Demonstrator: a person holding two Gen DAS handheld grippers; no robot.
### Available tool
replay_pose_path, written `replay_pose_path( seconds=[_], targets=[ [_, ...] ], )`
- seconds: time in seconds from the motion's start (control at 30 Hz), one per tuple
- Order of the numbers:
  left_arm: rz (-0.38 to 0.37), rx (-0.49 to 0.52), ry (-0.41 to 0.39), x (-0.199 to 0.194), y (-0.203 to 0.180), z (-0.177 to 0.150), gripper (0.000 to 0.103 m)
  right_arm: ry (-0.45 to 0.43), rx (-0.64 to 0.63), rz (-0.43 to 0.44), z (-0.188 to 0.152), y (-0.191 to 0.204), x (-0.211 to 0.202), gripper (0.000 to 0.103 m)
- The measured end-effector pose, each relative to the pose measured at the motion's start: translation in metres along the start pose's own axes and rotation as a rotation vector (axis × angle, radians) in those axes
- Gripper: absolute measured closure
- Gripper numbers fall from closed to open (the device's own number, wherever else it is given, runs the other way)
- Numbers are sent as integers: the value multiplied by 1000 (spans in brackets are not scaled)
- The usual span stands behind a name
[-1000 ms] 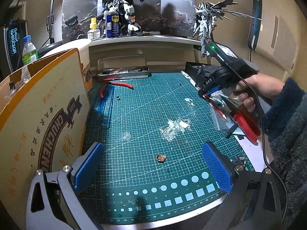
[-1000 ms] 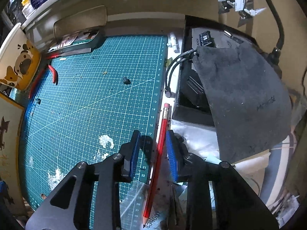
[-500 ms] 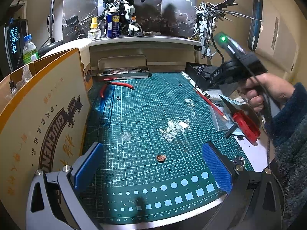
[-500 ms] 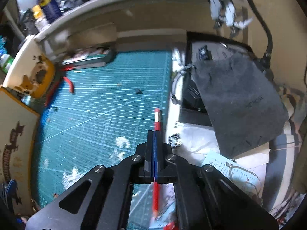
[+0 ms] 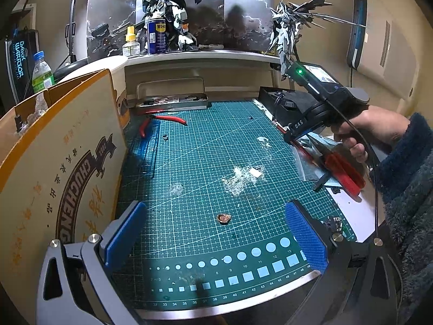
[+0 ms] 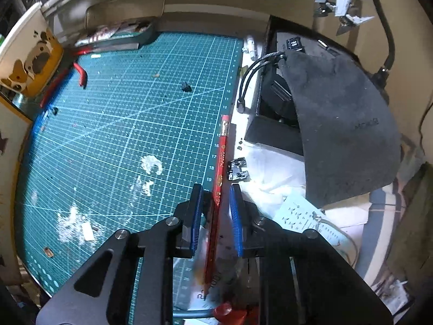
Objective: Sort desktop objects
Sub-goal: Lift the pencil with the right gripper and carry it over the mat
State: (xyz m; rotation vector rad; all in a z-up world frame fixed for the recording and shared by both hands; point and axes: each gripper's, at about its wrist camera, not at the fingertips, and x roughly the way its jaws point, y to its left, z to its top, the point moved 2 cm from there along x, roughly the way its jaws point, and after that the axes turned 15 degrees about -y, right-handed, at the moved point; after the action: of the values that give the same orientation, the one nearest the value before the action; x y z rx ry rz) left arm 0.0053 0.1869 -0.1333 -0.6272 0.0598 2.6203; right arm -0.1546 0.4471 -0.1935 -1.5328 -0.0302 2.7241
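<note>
The red pencil (image 6: 219, 162) lay lengthwise between the right claw's (image 6: 216, 216) just-reopened, ungripping pads; the left claw (image 5: 216, 233) gaped empty, well apart.

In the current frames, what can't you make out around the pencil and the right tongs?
- Pencil tip: right wrist view, blurred low in the frame under the right tongs.
- Pencil in the left wrist view: mostly hidden behind the right tongs' body.
- Red-handled tool: its head is covered by the hand in the left wrist view, and cut off in the right wrist view.
</note>
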Motion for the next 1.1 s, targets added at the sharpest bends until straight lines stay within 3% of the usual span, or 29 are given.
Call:
replay_pose_path(
  seconds=[0.1,0.27,0.4,0.53,0.63,0.83,1.1],
  targets=[
    [-2,4,-1,-1,-2,0,0,-2,12,12,2,-3,0,96],
    [1,4,-10,-7,-1,1,0,-84,48,43,8,-5,-20,96],
    [-1,-3,-42,-23,0,1,0,-161,74,156,13,3,-60,96],
    [0,-25,-109,-49,-2,-6,0,-246,112,256,12,25,-102,96],
    [15,-46,-139,-66,-6,-17,0,-291,170,281,2,52,-118,96],
    [27,-38,-142,-82,-13,-34,0,-196,215,349,-19,105,-102,96],
    [52,-28,-143,-97,-6,-42,0,-55,160,375,-43,151,-73,96]
  ],
)
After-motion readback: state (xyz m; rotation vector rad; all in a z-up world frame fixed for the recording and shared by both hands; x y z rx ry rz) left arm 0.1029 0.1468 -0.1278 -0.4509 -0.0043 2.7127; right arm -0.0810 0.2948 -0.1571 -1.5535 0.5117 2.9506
